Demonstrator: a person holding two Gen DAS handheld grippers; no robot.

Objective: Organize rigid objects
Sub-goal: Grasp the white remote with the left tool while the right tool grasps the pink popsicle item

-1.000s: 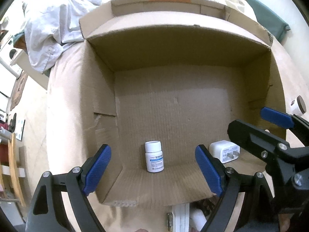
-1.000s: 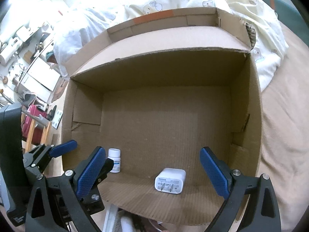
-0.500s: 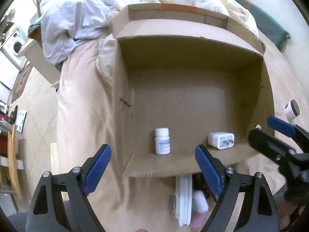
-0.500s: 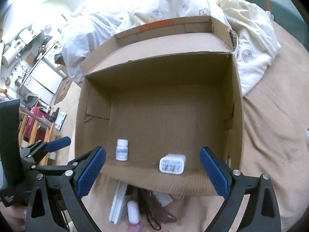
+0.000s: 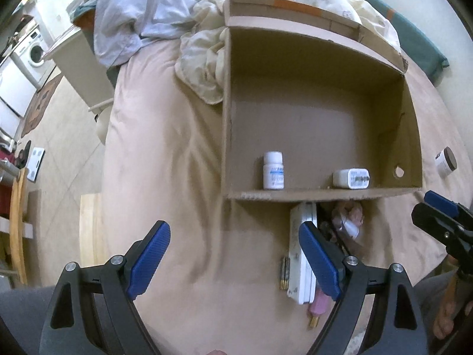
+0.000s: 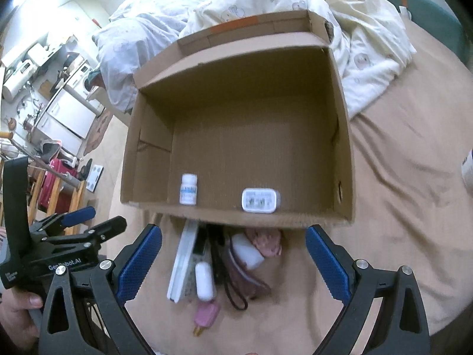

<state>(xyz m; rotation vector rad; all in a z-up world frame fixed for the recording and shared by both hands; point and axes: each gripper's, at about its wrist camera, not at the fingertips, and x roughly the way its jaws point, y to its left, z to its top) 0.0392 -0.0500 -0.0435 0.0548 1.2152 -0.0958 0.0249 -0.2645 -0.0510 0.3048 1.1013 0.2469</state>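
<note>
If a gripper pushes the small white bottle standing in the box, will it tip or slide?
The white bottle stands upright, taller than wide, so a high push probably tips it. Once down, its round body may roll across the cardboard box floor. It looks like light plastic.

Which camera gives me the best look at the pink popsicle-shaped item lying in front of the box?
Right wrist view: the pink popsicle-shaped item lies fully visible between the open gripper's fingers. In the left wrist view only a sliver of it shows, mostly hidden behind a blue finger pad.

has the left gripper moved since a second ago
Yes. The left gripper has pulled back out of the cardboard box; its fingers now sit short of the front edge, over the bed.
</note>
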